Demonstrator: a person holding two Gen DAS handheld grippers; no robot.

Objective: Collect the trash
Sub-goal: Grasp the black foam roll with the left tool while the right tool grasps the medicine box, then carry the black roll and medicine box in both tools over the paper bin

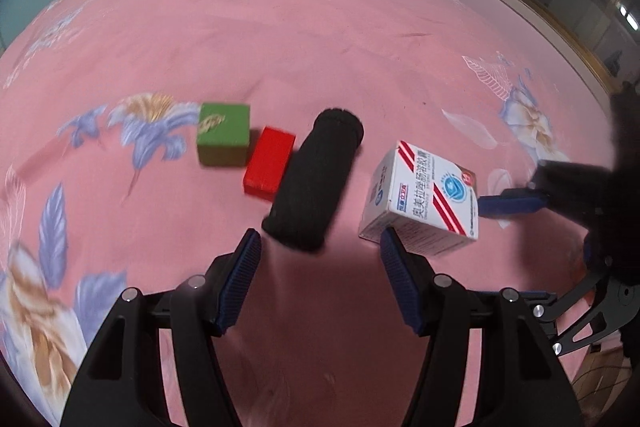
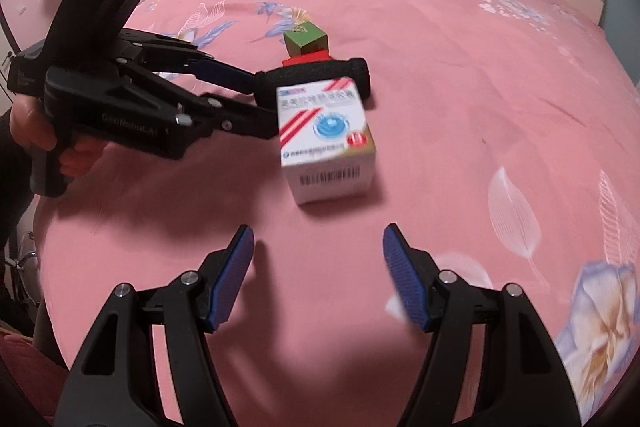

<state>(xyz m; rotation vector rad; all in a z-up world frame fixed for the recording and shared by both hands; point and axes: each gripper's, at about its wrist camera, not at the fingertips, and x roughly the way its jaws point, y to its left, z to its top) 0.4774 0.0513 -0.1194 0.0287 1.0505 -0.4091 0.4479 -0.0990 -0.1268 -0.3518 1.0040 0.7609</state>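
Blue-padded fingers (image 1: 244,279) of the left gripper (image 1: 320,279) are held apart and empty, framing the near end of the black roll (image 1: 316,183); the right gripper (image 2: 318,275) is likewise parted and empty, short of the white medicine box (image 2: 328,143), near the bed's (image 1: 320,19) foot edge. Each gripper is best lowered squarely until its item is straddled, then closed. Beyond lie the red block (image 1: 268,163) and green cube (image 1: 222,135). A hand (image 2: 44,135) on the left gripper's handle is shown only by the right view.
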